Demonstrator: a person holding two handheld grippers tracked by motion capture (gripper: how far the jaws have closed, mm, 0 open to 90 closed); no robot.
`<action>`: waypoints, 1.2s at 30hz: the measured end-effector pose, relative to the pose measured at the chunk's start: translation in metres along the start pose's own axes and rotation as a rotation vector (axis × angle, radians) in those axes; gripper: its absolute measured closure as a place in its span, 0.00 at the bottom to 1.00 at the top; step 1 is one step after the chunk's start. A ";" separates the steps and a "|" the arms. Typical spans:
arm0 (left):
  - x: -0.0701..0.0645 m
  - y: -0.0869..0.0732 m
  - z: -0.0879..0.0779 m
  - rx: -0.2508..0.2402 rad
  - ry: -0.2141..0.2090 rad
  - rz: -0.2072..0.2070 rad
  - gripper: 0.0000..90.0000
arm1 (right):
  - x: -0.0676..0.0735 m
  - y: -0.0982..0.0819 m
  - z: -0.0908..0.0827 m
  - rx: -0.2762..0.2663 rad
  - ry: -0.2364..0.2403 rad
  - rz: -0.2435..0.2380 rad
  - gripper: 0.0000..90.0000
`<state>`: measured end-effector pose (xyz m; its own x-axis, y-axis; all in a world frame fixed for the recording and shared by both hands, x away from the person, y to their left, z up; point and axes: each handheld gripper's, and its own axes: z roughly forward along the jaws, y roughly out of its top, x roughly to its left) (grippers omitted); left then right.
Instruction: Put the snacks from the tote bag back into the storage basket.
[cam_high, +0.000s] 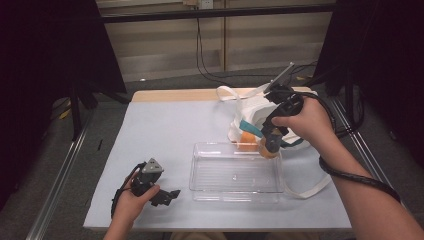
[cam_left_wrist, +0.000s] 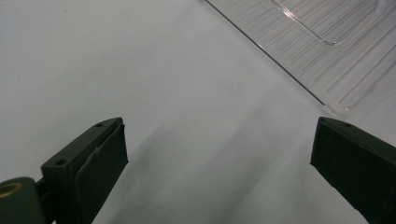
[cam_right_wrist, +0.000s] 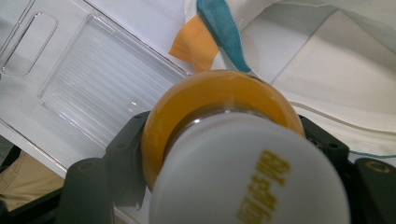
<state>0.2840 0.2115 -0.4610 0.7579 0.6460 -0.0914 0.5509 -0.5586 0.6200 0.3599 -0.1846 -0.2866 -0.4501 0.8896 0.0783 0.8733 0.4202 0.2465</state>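
My right gripper (cam_high: 272, 142) points down over the far right corner of a clear plastic tray (cam_high: 235, 172) and is shut on a small orange bottle with a white cap (cam_high: 268, 151). In the right gripper view the bottle (cam_right_wrist: 219, 98) sits between the two black jaws of the right gripper (cam_right_wrist: 224, 135), its cap printed with yellow characters and turned toward the camera. My left gripper (cam_high: 170, 195) rests on the table near the front left, open, with nothing between its fingers. The left gripper (cam_left_wrist: 219, 135) looks across bare table toward a corner of the tray (cam_left_wrist: 327, 56).
A white cloth bag (cam_high: 250, 112) with teal and orange patches and long straps lies behind the tray, just beyond the bottle; the bag (cam_right_wrist: 327, 60) is close behind it. The tray (cam_right_wrist: 93, 70) holds nothing. A grey mat (cam_high: 165, 130) covers the table.
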 end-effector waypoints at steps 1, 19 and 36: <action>0.000 0.000 0.000 0.000 0.000 0.000 0.04 | 0.000 0.000 0.000 -0.001 0.003 0.001 0.34; 0.000 0.000 0.000 0.002 -0.001 0.002 0.04 | 0.003 -0.001 -0.001 -0.004 0.004 -0.007 0.34; 0.000 0.000 0.001 -0.008 0.005 0.000 0.04 | 0.007 -0.003 0.007 0.005 0.017 -0.014 0.34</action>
<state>0.2838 0.2112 -0.4619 0.7560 0.6487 -0.0874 0.5483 -0.5546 0.6260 0.3555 -0.1788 -0.2934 -0.4651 0.8805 0.0913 0.8679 0.4332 0.2429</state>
